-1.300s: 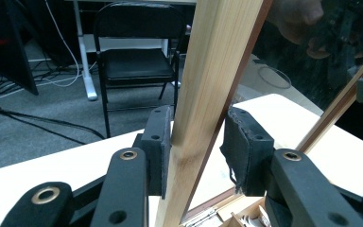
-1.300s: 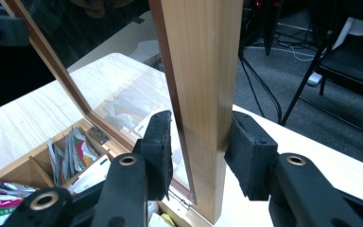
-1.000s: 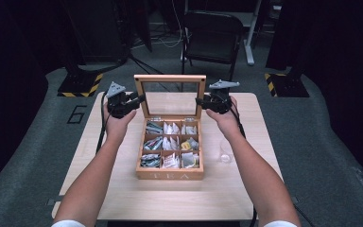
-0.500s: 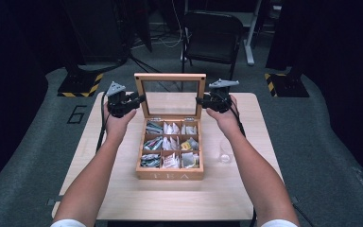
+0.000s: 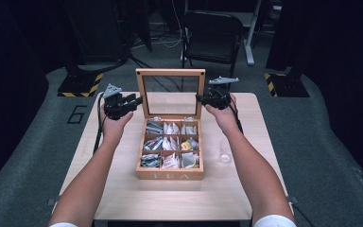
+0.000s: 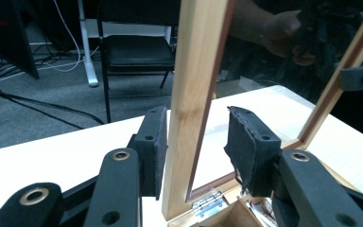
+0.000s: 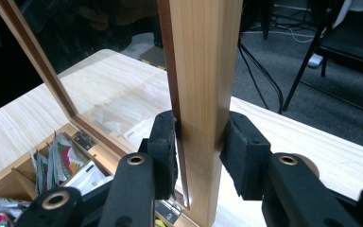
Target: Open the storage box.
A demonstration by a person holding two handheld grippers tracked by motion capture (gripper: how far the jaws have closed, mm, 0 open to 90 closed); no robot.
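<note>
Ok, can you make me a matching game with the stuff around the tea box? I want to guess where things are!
Things:
1. tea box lid
2. right claw
3. clear cup
4. black chair

Places or states:
A. behind the table
B. standing upright
C. on the table, right of the tea box
D. clamped on the lid's side rail

Pairs: 1-B, 2-D, 3-C, 4-A
</note>
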